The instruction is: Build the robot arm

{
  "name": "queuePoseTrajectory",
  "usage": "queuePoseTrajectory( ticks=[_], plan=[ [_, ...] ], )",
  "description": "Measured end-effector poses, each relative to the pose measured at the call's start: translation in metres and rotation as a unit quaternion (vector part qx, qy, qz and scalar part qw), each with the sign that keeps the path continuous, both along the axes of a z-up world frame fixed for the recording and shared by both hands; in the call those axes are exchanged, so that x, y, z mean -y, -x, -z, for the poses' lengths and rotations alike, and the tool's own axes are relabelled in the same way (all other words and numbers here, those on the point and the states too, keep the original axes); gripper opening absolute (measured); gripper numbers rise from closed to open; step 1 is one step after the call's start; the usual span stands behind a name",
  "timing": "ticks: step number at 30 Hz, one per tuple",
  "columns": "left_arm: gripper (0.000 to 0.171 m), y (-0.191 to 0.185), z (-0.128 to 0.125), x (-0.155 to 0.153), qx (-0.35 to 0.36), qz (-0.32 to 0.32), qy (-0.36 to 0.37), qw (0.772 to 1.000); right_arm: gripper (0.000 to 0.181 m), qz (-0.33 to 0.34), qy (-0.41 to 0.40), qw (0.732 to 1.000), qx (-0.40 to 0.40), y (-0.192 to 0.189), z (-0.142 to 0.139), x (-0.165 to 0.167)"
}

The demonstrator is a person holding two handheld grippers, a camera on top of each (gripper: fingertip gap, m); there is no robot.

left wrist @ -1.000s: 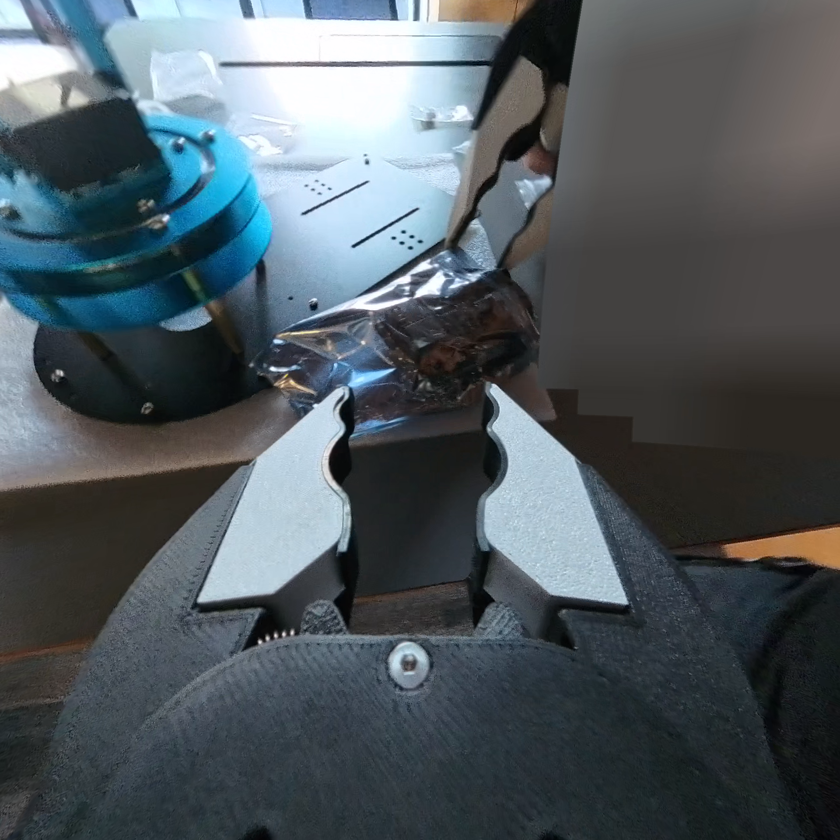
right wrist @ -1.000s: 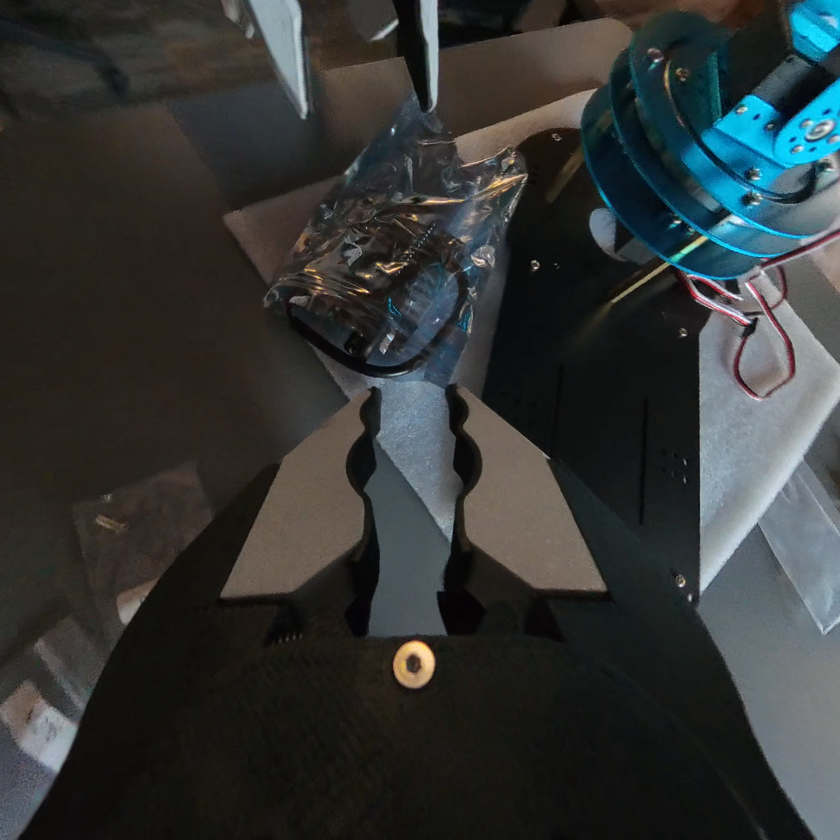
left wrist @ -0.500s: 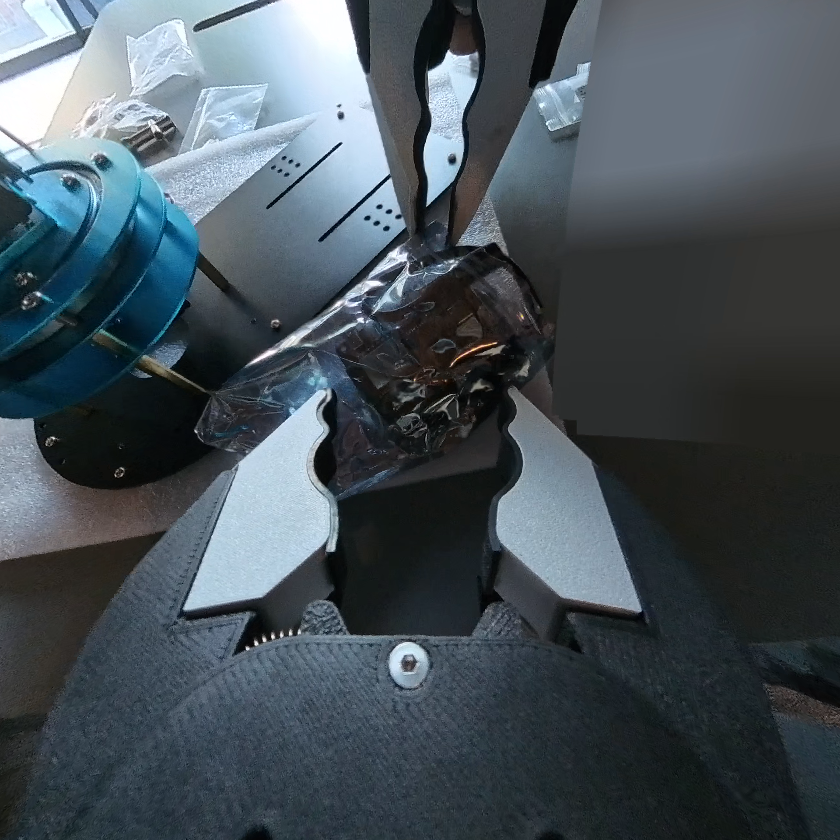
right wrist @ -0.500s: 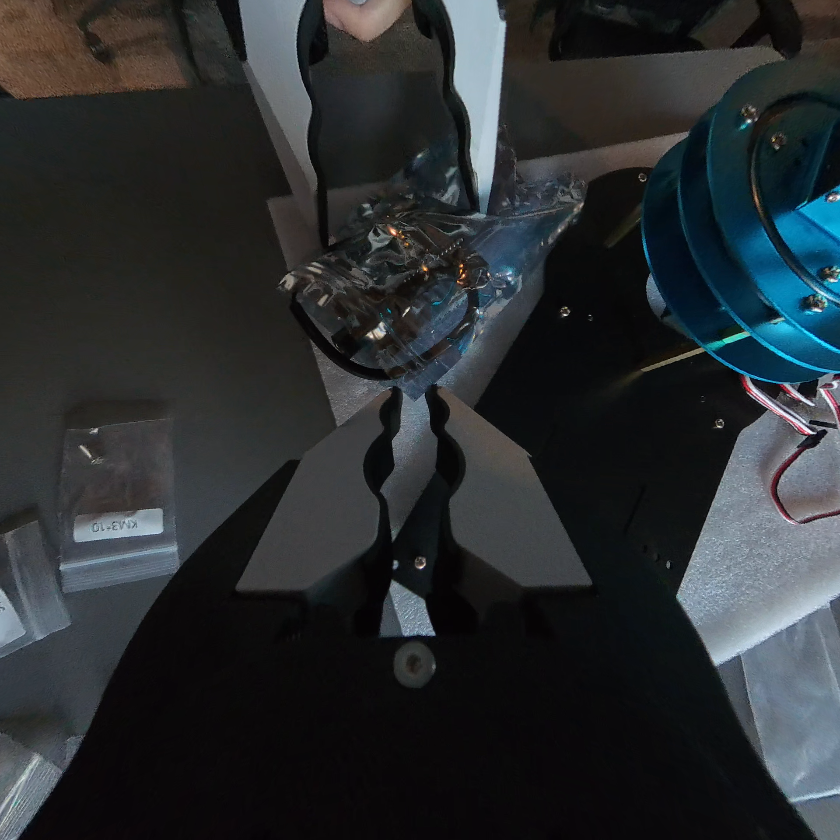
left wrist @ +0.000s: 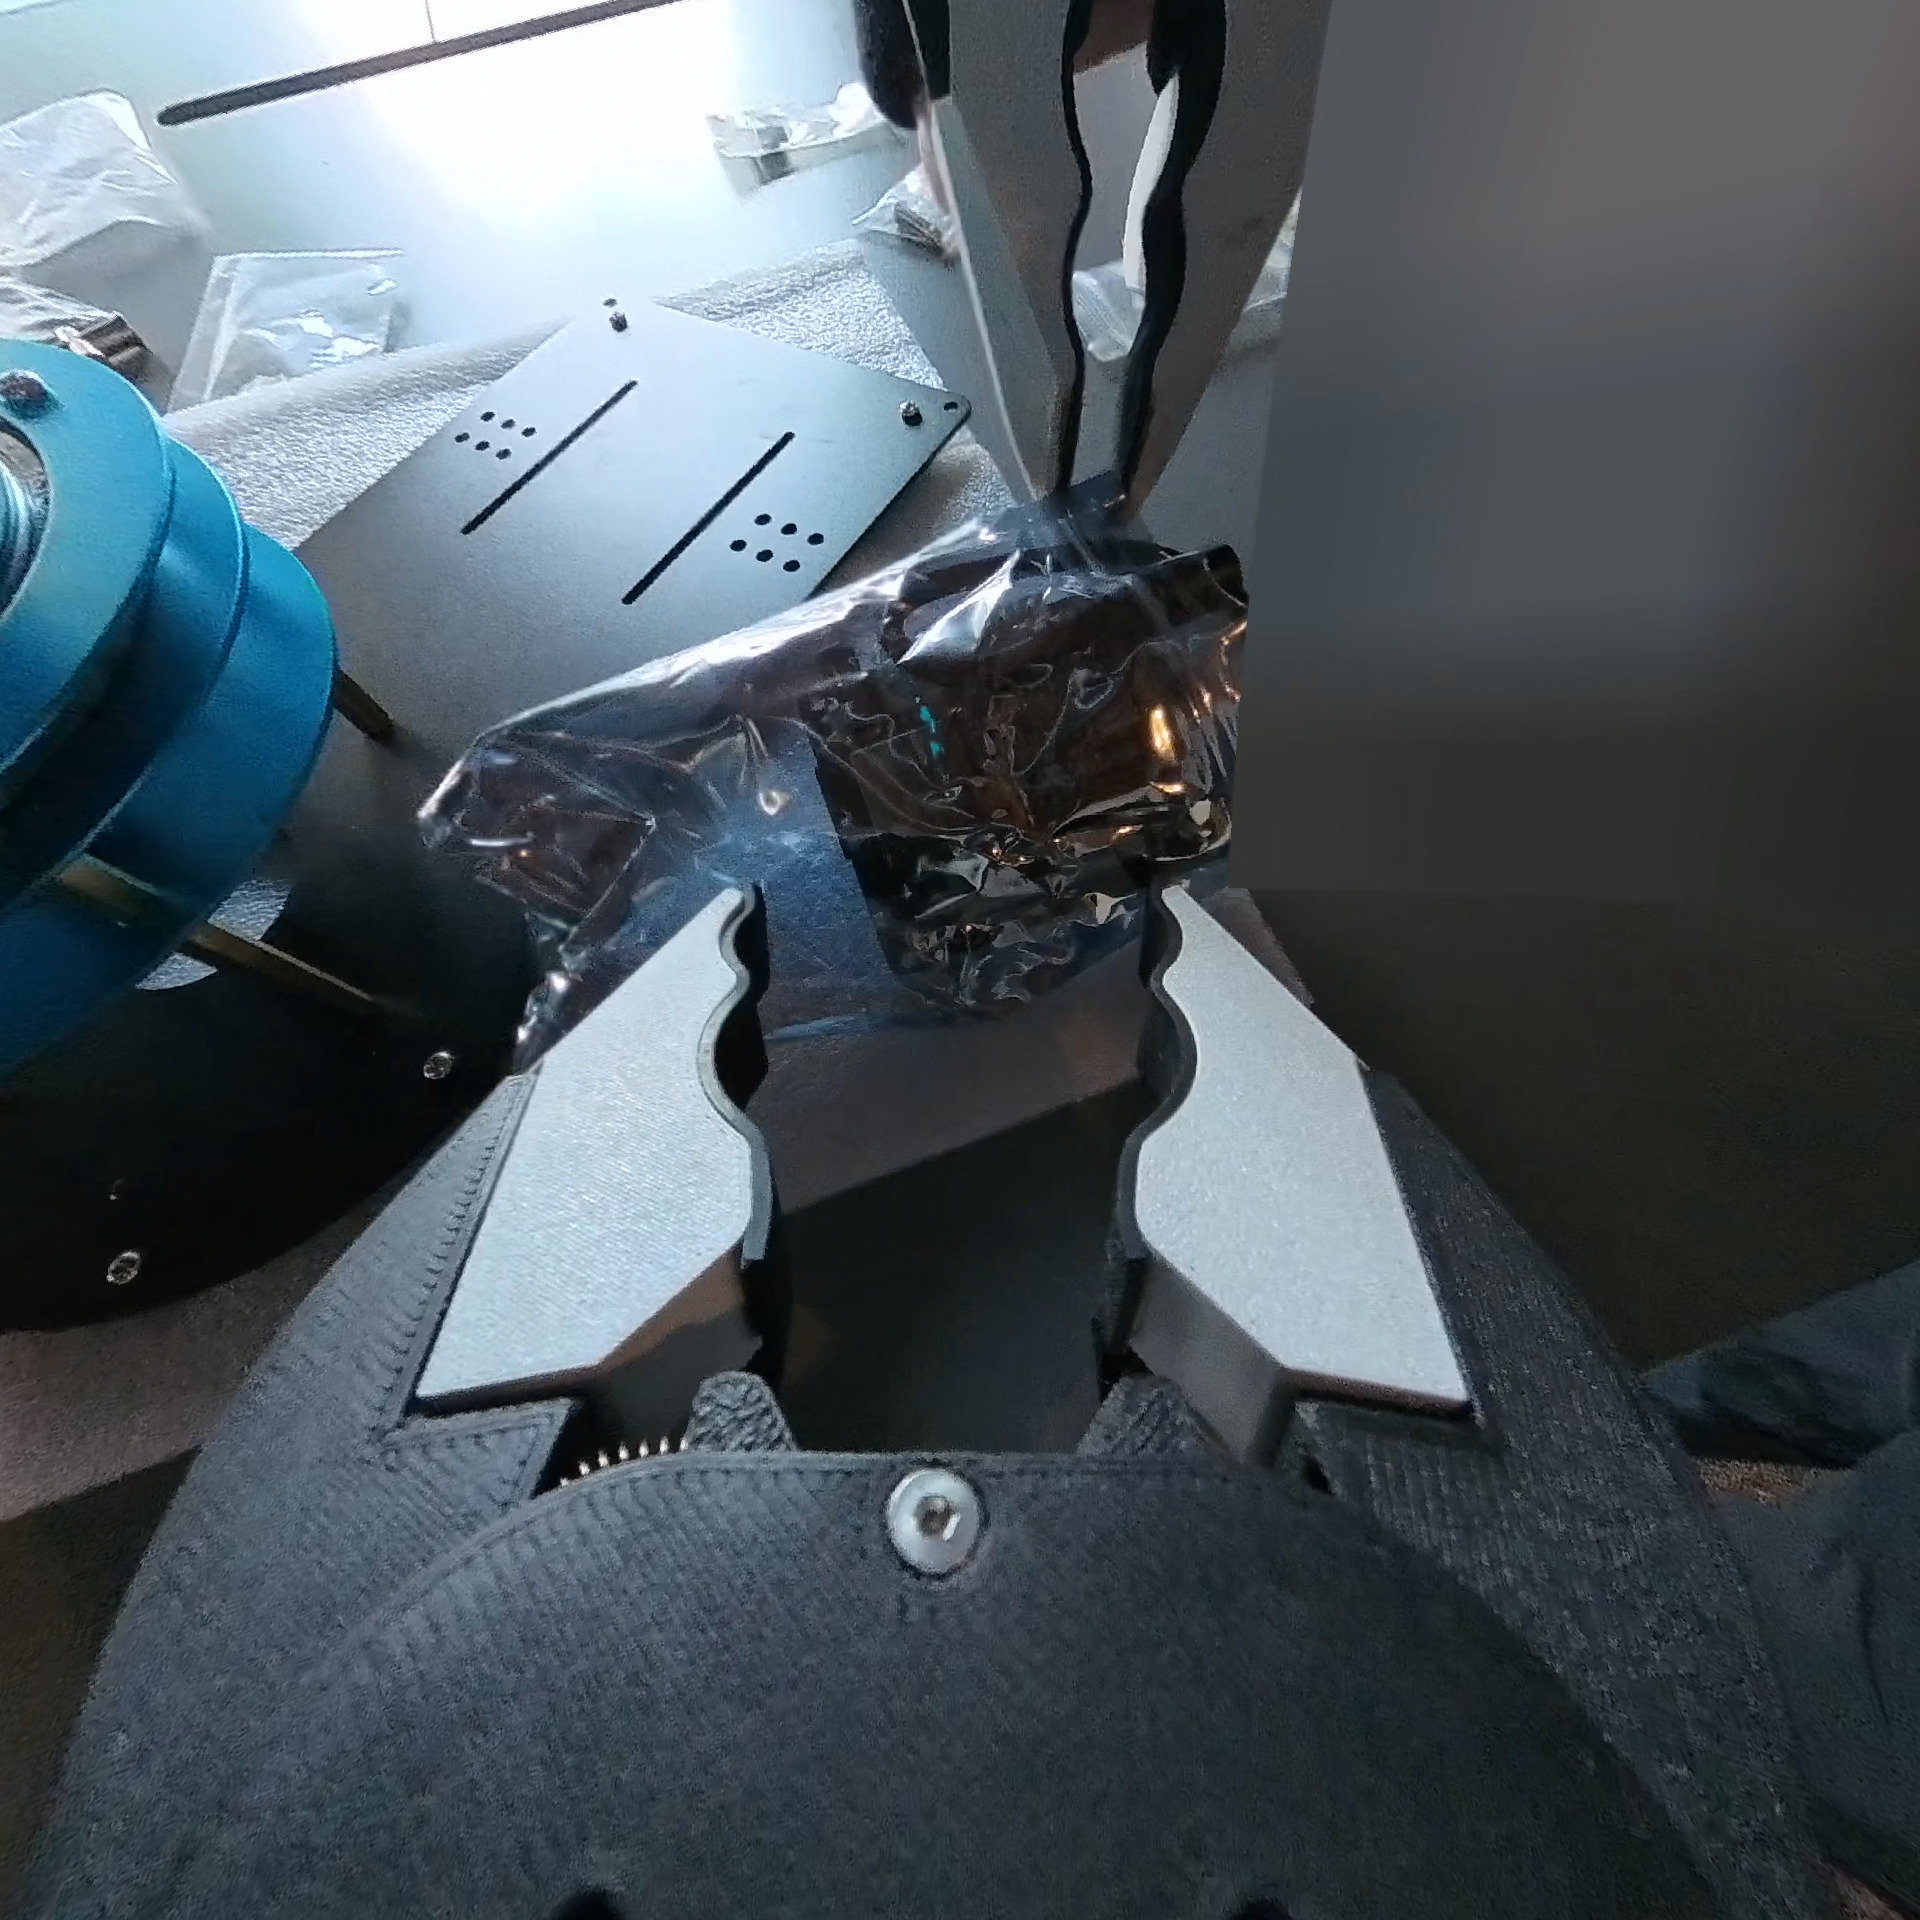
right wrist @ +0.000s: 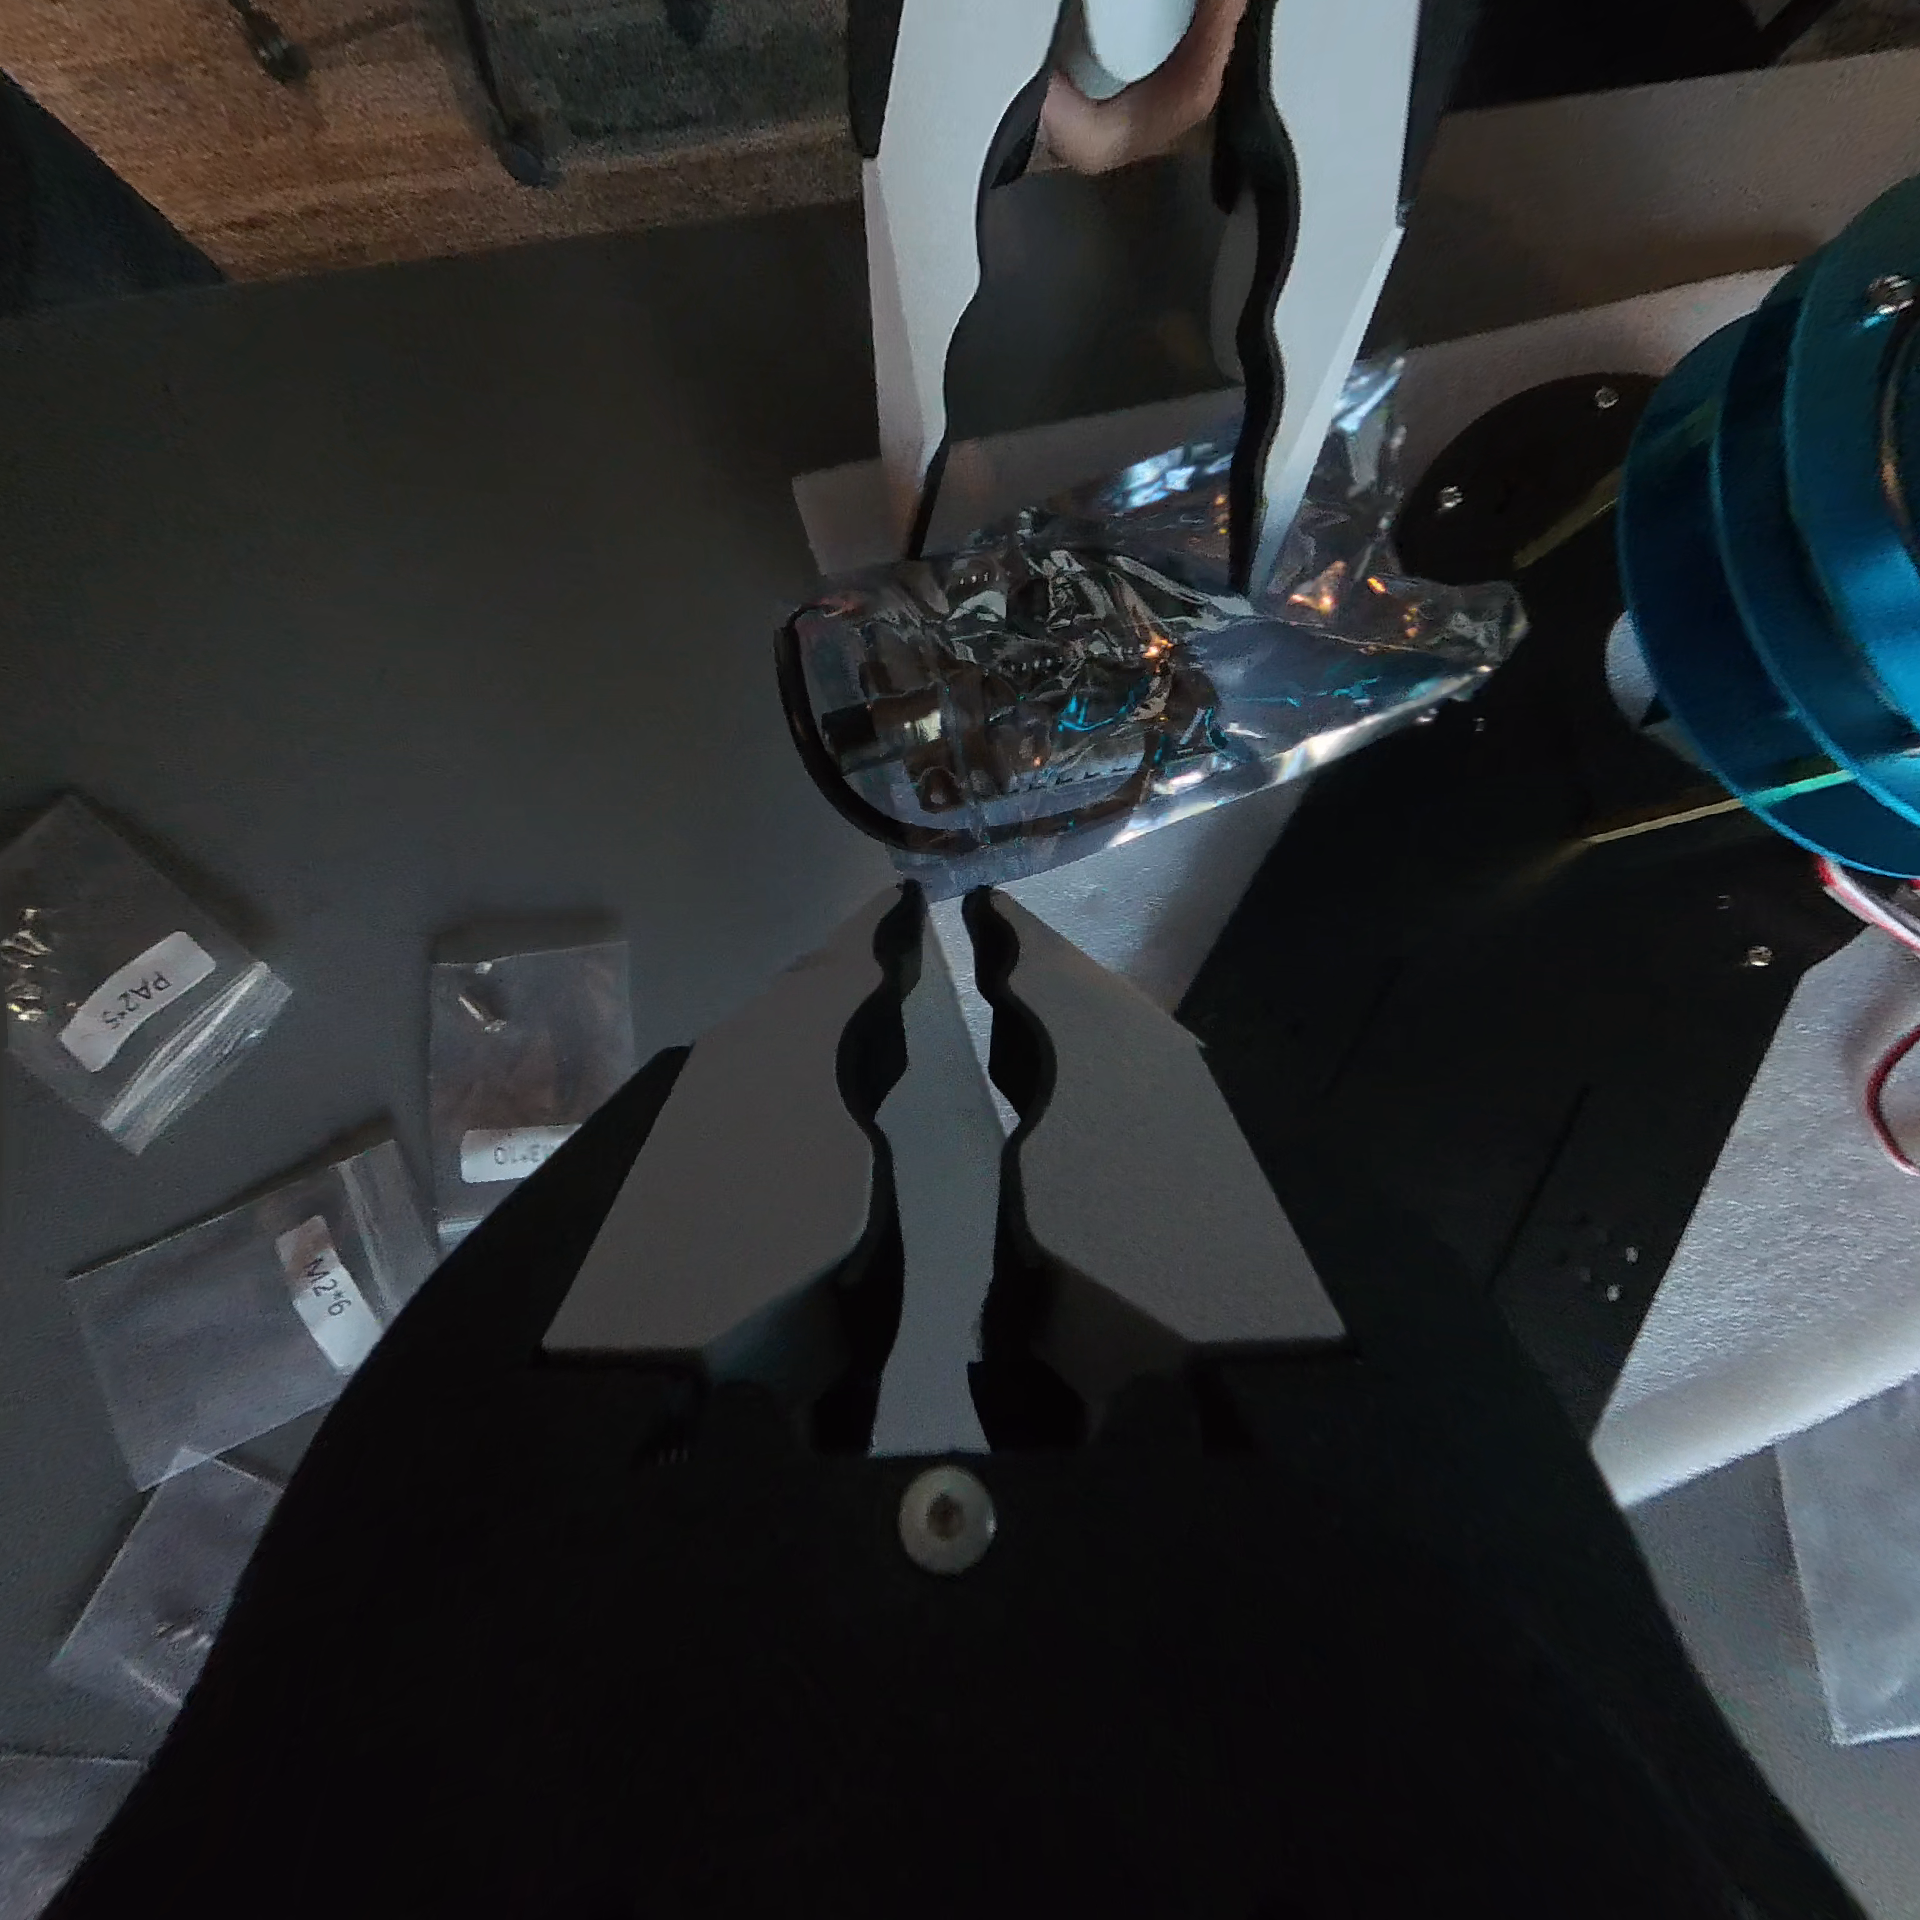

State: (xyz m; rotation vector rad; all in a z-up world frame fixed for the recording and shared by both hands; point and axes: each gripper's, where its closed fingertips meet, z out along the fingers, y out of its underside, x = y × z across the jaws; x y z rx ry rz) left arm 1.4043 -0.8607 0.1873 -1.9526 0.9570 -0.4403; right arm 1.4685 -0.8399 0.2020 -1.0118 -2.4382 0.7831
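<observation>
A crinkled clear plastic bag [left wrist: 997, 748] with dark electronic parts and a black cable inside lies on white foam [right wrist: 1122, 914]. My right gripper [right wrist: 943, 896] is nearly shut, its tips pinching the bag's [right wrist: 997, 707] near edge. In the left wrist view it [left wrist: 1093, 501] comes down from above and holds the bag's far edge raised. My left gripper [left wrist: 956, 909] is open, its fingers on either side of the bag's near end and not closed on it. In the right wrist view the left gripper [right wrist: 1086, 561] straddles the bag's far side.
A blue round turntable assembly [left wrist: 125, 727] stands on a black metal plate [left wrist: 644, 499] left of the bag; it also shows in the right wrist view [right wrist: 1787, 571]. Several small labelled zip bags [right wrist: 530, 1049] lie on the grey table. Red and white wires [right wrist: 1901, 1091] trail at the right. Left tips to right tips: about 8 centimetres.
My right gripper has narrowed from partly open to pinching the bag's edge and has lifted that end. My left gripper has come closer, so its open fingers flank the bag.
</observation>
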Motion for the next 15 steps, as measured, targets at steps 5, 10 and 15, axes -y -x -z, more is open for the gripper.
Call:
queuePoseTrajectory(
  ticks=[5, 10, 15],
  plan=[
    [0.069, -0.0005, 0.0006, 0.0011, 0.009, 0.005, 0.005, 1.0, 0.008, 0.013, 0.037, 0.999, 0.014, -0.0007, 0.0002, 0.0027],
    [0.063, 0.0002, -0.0003, 0.0012, 0.02, 0.007, 0.015, 1.0, 0.008, 0.025, 0.058, 0.998, 0.015, -0.0004, -0.0024, 0.0041],
    [0.059, -0.0001, -0.0011, 0.0019, 0.02, 0.008, 0.008, 1.0, 0.008, 0.04, 0.077, 0.996, 0.017, -0.0001, -0.0054, 0.0057]
  ],
)
